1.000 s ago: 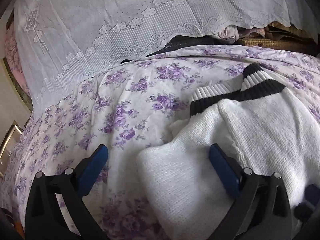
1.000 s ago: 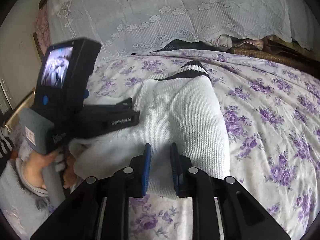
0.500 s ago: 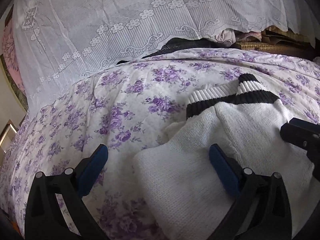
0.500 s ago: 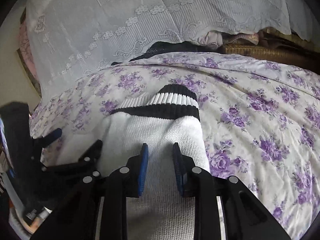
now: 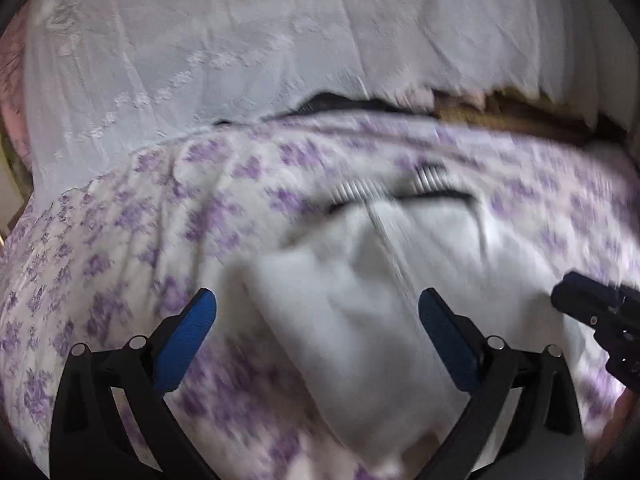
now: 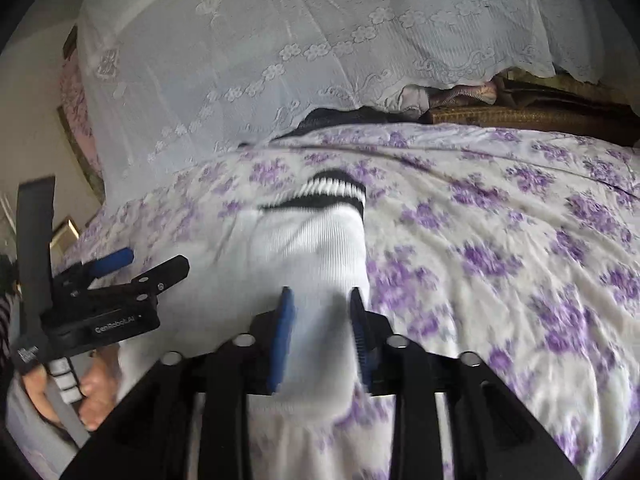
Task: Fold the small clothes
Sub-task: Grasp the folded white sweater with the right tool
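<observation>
A: Where does the white knit garment (image 6: 304, 248) lie?

B: On the bed, over the purple-flowered bedspread (image 6: 500, 220). It runs straight ahead of the right claw (image 6: 320, 336), and its black-and-white striped ribbed hem (image 6: 332, 188) is at the end farthest from that claw.

A: And the right claw itself?

B: Its jaws are opening. The near end of the garment sits between the two blue pads (image 6: 282, 336), with a fold bulging up in the gap. Whether the pads touch the cloth I cannot tell; they do not look to be pinching it.

A: The left one?

B: The left claw (image 5: 316, 332) is spread wide, pinching nothing. Its wrist picture is blurred. The garment (image 5: 380, 280) lies ahead and below, more toward its right finger than its left.

A: How do the two stand to each other?

B: In the right wrist view, the left claw (image 6: 132, 264) is off to the left of the right claw, beside the garment's left edge, with a hand (image 6: 60, 392) gripping its handle. A white lace cloth (image 6: 320, 40) hangs beyond the bed's far edge.
</observation>
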